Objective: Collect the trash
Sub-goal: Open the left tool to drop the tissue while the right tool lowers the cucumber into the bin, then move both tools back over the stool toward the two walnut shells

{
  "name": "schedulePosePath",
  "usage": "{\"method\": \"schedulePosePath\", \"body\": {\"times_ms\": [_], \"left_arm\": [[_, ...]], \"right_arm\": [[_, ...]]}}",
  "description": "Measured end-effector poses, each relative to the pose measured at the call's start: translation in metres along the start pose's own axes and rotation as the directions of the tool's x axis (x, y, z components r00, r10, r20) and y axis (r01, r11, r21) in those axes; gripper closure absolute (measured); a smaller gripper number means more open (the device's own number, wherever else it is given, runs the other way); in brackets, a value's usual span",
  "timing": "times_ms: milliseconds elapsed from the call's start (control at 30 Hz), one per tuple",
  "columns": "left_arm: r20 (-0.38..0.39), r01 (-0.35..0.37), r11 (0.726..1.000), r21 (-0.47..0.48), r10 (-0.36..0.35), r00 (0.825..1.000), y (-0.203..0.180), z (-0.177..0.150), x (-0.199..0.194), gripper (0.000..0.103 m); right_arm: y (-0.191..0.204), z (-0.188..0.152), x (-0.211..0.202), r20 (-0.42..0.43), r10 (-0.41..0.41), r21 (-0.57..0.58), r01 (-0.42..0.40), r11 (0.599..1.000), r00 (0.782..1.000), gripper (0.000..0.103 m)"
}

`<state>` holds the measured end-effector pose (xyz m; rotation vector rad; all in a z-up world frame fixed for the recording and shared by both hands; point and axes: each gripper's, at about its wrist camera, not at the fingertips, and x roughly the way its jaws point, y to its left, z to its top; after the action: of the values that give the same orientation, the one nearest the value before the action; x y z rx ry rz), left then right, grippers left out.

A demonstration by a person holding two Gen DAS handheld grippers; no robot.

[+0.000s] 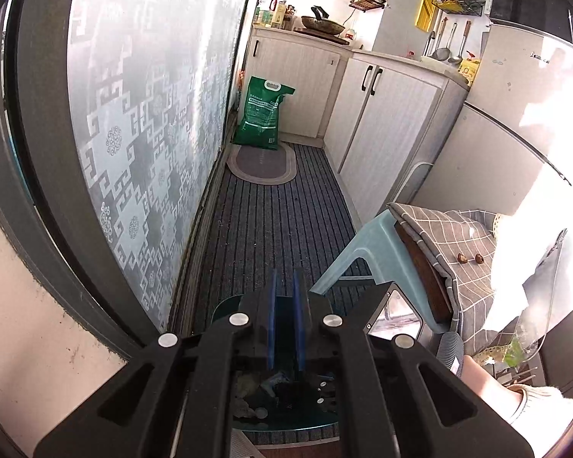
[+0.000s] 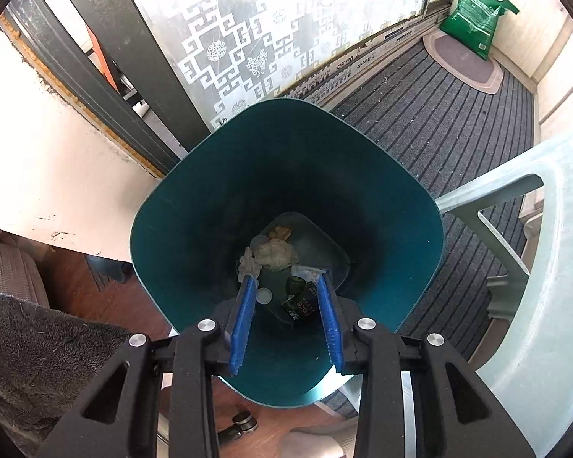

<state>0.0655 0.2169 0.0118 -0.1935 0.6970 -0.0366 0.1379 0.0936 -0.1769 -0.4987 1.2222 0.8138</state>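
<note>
- Trash, seen from my right claw's camera: crumpled paper [image 2: 273,252], a dark printed wrapper [image 2: 301,307] and a small white cap [image 2: 264,296] lie at the bottom of a teal bin [image 2: 195,206] that stands on striped carpet [image 2: 431,114] beside a frosted patterned glass door [image 2: 256,38].
- My right claw [image 2: 286,286] points straight down into the bin's mouth, its blue fingers [image 2: 244,316] spread wide and holding nothing.
- A pale green plastic stool [image 2: 534,229] stands just beside the bin on the right; a green sack [image 2: 477,19] leans in the far corner.
- From my left claw's camera: my left claw [image 1: 285,278] points along the kitchen floor, its blue fingers [image 1: 273,316] drawn narrow with only a slim gap, and nothing visible between them.
- Part of the bin rim [image 1: 225,305] shows under this claw.
- The stool carries a checked cloth [image 1: 458,236] with two small brown bits [image 1: 470,257] on it, possibly more to collect.
- Risk, as I judge it: lowering the wide right claw could knock the bin's wall and tip the light bin against the stool; the brown bits could roll off the cloth if nudged.
</note>
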Motion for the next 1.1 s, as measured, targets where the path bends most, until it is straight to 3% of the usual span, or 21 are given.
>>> {"method": "schedulePosePath", "body": {"times_ms": [233, 400, 600, 767, 900, 1100], "left_arm": [[0.059, 0.01, 1.0, 0.005, -0.01, 0.998, -0.014, 0.01, -0.019, 0.091], [0.087, 0.007, 1.0, 0.014, -0.008, 0.996, -0.025, 0.015, -0.029, 0.086], [0.11, 0.017, 0.999, 0.027, -0.02, 0.994, -0.038, 0.019, -0.034, 0.081], [0.119, 0.027, 0.999, 0.043, -0.032, 0.992, -0.053, 0.022, -0.033, 0.077], [0.111, 0.041, 0.997, 0.067, -0.048, 0.993, -0.072, 0.024, -0.025, 0.075], [0.078, 0.067, 0.99, 0.123, -0.077, 0.994, -0.111, 0.022, -0.004, 0.069]], "right_arm": [[0.004, 0.001, -0.027, 0.086, 0.015, -0.015, -0.013, 1.0, 0.996, 0.069], [0.004, 0.001, -0.061, 0.188, 0.014, -0.019, -0.011, 1.0, 0.982, 0.069], [-0.008, -0.001, -0.116, 0.329, 0.012, 0.002, -0.013, 1.0, 0.944, 0.075], [-0.025, -0.011, -0.158, 0.426, -0.039, 0.039, 0.025, 0.999, 0.904, 0.075], [-0.046, -0.024, -0.183, 0.476, -0.104, 0.083, 0.073, 0.994, 0.873, 0.076], [-0.097, -0.051, -0.207, 0.498, -0.177, 0.184, 0.096, 0.978, 0.849, 0.075]]}}
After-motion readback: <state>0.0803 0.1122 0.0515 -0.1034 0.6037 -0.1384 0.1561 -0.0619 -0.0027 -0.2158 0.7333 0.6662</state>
